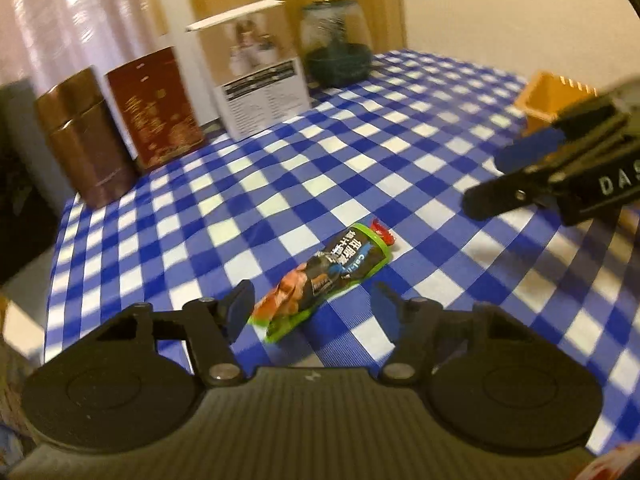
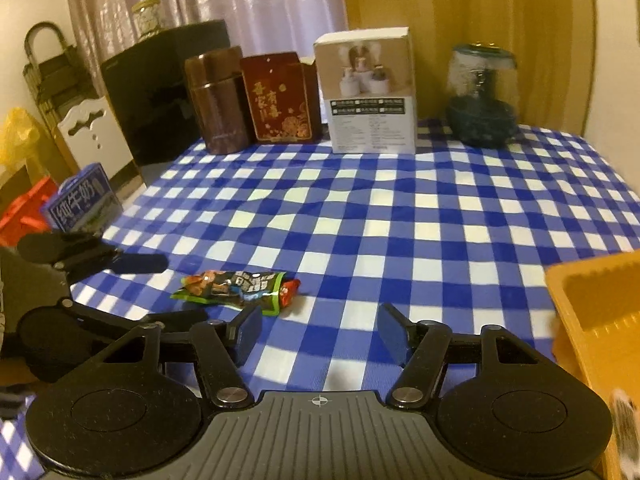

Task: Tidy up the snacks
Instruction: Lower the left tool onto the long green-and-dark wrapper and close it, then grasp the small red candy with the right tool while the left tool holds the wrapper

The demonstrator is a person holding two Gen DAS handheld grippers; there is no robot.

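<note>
**Snack packet flat on the checked cloth, both grippers spread wide**

The snack packet lies flat on the blue-and-white checked cloth, near the table's front edge. It is black and orange with green edges, and a small red wrapper touches its far end. In the right wrist view the packet lies lengthwise across the frame, the red wrapper at its right end.

The left gripper has its jaws wide apart on either side of the packet's near end. One pad looks very close to the packet's edge; whether it touches cannot be told. Nothing is gripped. From the right wrist view the left gripper reaches in from the left, beside the packet.

The right gripper is also spread open and holds nothing, over bare cloth just right of the packet. In the left wrist view it enters from the right, in front of an orange basket.

Along the far edge stand a brown tin, a red box, a white box and a glass jar. The orange basket sits at the cloth's right side.
</note>
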